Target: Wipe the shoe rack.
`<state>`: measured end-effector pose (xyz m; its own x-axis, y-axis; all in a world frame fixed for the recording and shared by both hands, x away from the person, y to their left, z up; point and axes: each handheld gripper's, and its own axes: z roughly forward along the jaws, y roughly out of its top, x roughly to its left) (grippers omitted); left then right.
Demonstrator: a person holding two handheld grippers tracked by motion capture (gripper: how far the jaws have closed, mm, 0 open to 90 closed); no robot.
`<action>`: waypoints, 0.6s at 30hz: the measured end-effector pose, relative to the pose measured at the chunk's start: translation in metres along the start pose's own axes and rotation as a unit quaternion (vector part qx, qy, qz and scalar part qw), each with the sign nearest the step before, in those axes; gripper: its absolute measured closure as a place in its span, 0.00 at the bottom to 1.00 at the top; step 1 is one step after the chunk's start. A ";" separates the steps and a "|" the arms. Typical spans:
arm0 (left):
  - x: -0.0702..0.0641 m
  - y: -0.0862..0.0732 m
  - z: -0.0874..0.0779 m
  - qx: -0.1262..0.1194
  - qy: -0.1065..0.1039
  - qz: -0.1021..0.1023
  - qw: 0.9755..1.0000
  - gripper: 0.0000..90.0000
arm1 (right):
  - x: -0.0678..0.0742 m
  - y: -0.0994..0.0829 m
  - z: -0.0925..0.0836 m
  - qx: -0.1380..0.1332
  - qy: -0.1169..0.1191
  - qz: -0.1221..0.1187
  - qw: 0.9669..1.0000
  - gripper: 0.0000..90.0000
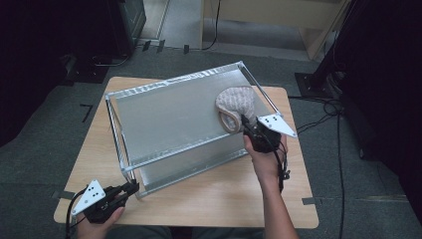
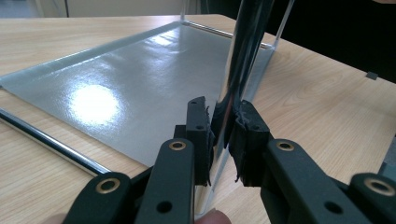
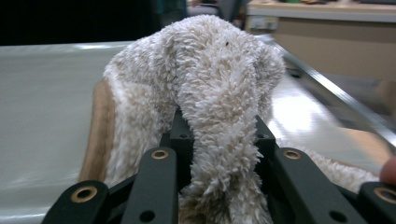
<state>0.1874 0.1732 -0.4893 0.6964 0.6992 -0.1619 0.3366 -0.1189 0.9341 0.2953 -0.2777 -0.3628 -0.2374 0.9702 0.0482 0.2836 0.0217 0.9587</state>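
Note:
A metal rack with silver shelves (image 1: pixel 169 117) and chrome posts stands on the wooden table (image 1: pixel 214 194). A fluffy beige towel (image 1: pixel 236 102) lies bunched at the right end of the top shelf. My right gripper (image 1: pixel 245 122) is shut on a fold of the towel's near edge; in the right gripper view the towel (image 3: pixel 205 79) bulges up between the jaws of this gripper (image 3: pixel 219 135). My left gripper (image 1: pixel 133 187) is at the rack's near left corner. In the left gripper view it (image 2: pixel 223 135) is shut on the chrome corner post (image 2: pixel 245 56), just above the lower shelf (image 2: pixel 140 79).
The rack covers most of the table, leaving a bare strip of wood along the near edge and right side. Cables (image 1: pixel 338 149) trail on the grey floor to the right. A black stand base (image 1: pixel 311 82) sits beyond the table's far right corner.

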 end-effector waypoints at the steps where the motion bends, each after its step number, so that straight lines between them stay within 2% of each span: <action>1: 0.001 0.000 0.000 -0.001 0.001 0.001 1.000 0.87 | -0.005 0.001 -0.001 -0.002 -0.014 0.003 1.000 0.78; 3: 0.002 0.000 -0.001 0.000 0.002 -0.003 1.000 0.87 | -0.015 0.001 -0.001 -0.011 -0.039 0.016 0.999 0.74; 6: 0.002 0.000 -0.001 -0.001 0.001 -0.004 1.000 0.87 | -0.027 -0.002 0.000 -0.013 -0.054 0.044 0.997 0.52; 8: 0.002 0.000 -0.001 -0.002 0.001 -0.006 1.000 0.87 | -0.025 -0.005 0.000 -0.016 -0.060 0.036 0.997 0.46; 9: 0.002 0.000 -0.001 -0.002 0.002 -0.006 1.000 0.87 | -0.022 -0.006 0.000 -0.018 -0.070 0.023 0.997 0.46; 11: 0.002 0.000 -0.001 -0.001 0.004 -0.003 1.000 0.87 | -0.018 -0.009 0.001 -0.021 -0.084 0.013 0.996 0.46; 15: 0.002 0.000 -0.001 -0.001 0.008 0.000 1.000 0.87 | -0.016 -0.011 0.002 -0.023 -0.107 0.005 0.994 0.56; 18: 0.002 0.000 -0.001 -0.001 0.007 0.000 1.000 0.87 | -0.019 -0.011 0.003 -0.027 -0.130 0.009 0.991 0.62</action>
<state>0.1883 0.1751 -0.4895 0.6875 0.7089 -0.1577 0.3359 -0.1180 0.9345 0.2991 -0.2953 -0.3750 0.0175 0.9998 -0.0023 0.2329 -0.0018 0.9725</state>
